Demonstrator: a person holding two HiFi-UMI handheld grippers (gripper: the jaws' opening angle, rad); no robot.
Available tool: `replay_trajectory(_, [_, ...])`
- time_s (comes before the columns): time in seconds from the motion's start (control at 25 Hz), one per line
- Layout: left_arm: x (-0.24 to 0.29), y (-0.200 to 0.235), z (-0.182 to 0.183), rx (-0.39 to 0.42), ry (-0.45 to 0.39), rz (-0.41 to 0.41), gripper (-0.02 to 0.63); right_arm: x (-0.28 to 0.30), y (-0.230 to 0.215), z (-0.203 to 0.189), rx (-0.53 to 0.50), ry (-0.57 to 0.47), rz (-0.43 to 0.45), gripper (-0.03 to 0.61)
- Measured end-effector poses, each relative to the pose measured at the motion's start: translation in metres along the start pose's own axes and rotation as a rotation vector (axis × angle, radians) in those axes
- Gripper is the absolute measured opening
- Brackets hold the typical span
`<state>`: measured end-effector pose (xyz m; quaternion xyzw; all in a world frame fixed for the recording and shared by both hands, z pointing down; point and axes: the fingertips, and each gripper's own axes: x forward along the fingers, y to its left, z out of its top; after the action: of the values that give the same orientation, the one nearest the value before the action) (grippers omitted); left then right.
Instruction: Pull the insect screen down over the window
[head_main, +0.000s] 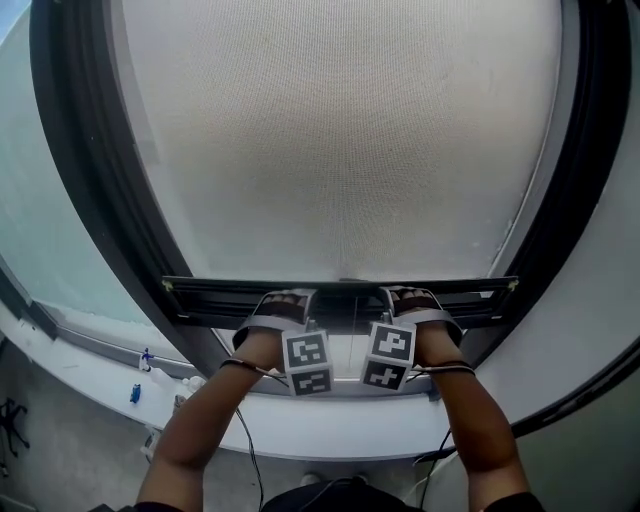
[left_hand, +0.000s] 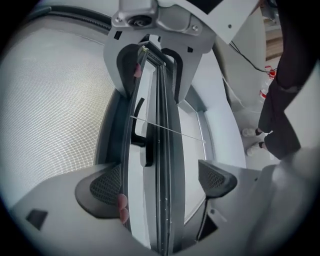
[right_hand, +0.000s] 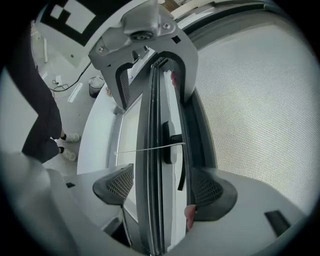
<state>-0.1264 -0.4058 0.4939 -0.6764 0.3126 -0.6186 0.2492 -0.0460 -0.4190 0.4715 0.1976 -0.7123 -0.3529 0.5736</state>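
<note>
Tops of insect screen (head_main: 340, 130) and window frame (head_main: 90, 190), beyond head view's edge.

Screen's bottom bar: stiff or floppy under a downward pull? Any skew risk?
Probably stiff: the bottom bar looks like a straight dark metal profile, unbent with the left gripper and right gripper straddling it near mid-span. The mesh looks thin and taut, so likely light but tearable. An uneven pull might skew the bar against the window frame.
</note>
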Motion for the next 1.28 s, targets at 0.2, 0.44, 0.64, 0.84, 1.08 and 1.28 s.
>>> replay_trajectory(0.2, [0.007, -0.006, 0.000, -0.019, -0.007, -0.013, 0.485, 0.007, 0.006, -0.001, 0.008, 0.000, 0.010, 0.365])
replay_trajectory(0.44, [0.009, -0.018, -0.009, -0.009, 0.043, -0.059, 0.485, 0.016, 0.015, -0.003, 0.009, -0.001, 0.018, 0.365])
replay_trajectory(0.64, [0.030, -0.041, -0.004, -0.041, 0.003, -0.101, 0.485, 0.032, 0.039, -0.006, 0.003, 0.011, 0.077, 0.365])
replay_trajectory(0.84, [0.047, -0.055, -0.003, -0.063, -0.004, -0.096, 0.485, 0.045, 0.059, -0.016, -0.020, 0.059, 0.117, 0.365])
replay_trajectory(1.08, [0.053, -0.056, -0.003, -0.076, -0.011, -0.095, 0.485, 0.059, 0.058, -0.011, -0.001, 0.015, 0.078, 0.365])
replay_trajectory(1.28, [0.057, -0.056, -0.003, -0.088, -0.010, -0.076, 0.485, 0.064, 0.058, -0.013, 0.010, 0.025, 0.062, 0.365])
